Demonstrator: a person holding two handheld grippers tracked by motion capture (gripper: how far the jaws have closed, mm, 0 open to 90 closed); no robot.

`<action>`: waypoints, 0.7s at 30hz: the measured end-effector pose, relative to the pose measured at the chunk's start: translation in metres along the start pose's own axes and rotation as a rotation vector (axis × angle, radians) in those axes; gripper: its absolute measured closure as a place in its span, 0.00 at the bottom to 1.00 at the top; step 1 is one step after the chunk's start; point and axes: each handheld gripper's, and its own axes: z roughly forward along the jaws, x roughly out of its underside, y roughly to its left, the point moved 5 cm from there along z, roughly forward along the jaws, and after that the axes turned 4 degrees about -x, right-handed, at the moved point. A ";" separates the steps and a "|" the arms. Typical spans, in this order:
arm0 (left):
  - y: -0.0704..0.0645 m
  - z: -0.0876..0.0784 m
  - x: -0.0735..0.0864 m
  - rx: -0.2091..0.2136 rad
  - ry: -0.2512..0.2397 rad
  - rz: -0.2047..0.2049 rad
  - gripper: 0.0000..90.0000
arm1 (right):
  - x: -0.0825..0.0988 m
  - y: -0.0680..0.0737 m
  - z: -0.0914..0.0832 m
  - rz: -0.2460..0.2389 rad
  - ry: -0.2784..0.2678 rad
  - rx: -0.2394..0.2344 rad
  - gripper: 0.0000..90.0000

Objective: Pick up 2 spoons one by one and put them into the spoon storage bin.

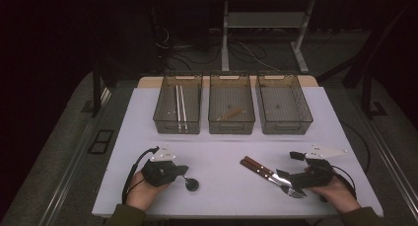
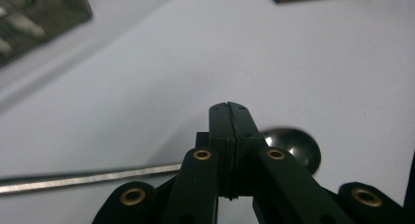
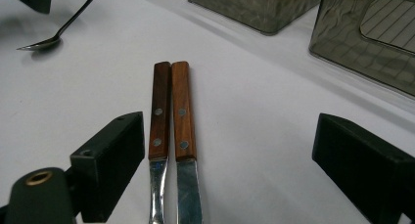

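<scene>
Near edge: my left gripper (image 2: 229, 106) has its jaws pressed flat together, nothing visible between the tips. The dark metal spoon (image 2: 298, 148) lies on the white table (image 1: 222, 152) under them, long axis crosswise to the jaws. High view hides its handle; left gripper view shows it.

My right gripper (image 3: 230, 150) stands wide open, straddling two wooden-handled steel pieces (image 3: 171, 111) lying side by side, handles pointing away. Their tips are cut off here.

Far: three smoky plastic bins (image 1: 230, 125).
</scene>
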 end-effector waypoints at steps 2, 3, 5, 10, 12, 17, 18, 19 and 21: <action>-0.001 0.001 0.004 -0.002 0.024 0.007 0.99 | 0.000 0.000 0.000 0.002 0.004 0.001 0.13; -0.002 0.002 0.005 0.000 0.030 0.008 0.99 | 0.000 0.000 0.000 0.000 0.003 0.000 0.13; -0.003 0.003 0.006 0.006 0.044 0.017 0.99 | 0.000 0.001 0.000 -0.001 0.002 -0.001 0.13; -0.008 0.008 0.006 0.018 0.066 0.043 0.99 | 0.000 0.000 0.000 0.001 0.004 0.002 0.13; -0.011 0.008 0.006 0.026 0.068 0.049 0.99 | 0.000 0.000 0.000 0.001 0.003 0.003 0.13; -0.018 0.003 0.012 0.041 0.073 0.047 0.99 | 0.000 0.000 -0.001 0.005 0.002 0.005 0.13; -0.019 0.002 0.014 0.046 0.073 0.045 0.99 | 0.000 -0.001 -0.001 0.005 0.000 0.005 0.13; -0.021 0.000 0.015 0.052 0.072 0.048 0.99 | 0.000 -0.001 -0.001 0.006 0.001 0.005 0.13; -0.024 -0.002 0.018 0.060 0.074 0.044 0.99 | 0.001 -0.001 0.000 0.004 0.005 0.006 0.13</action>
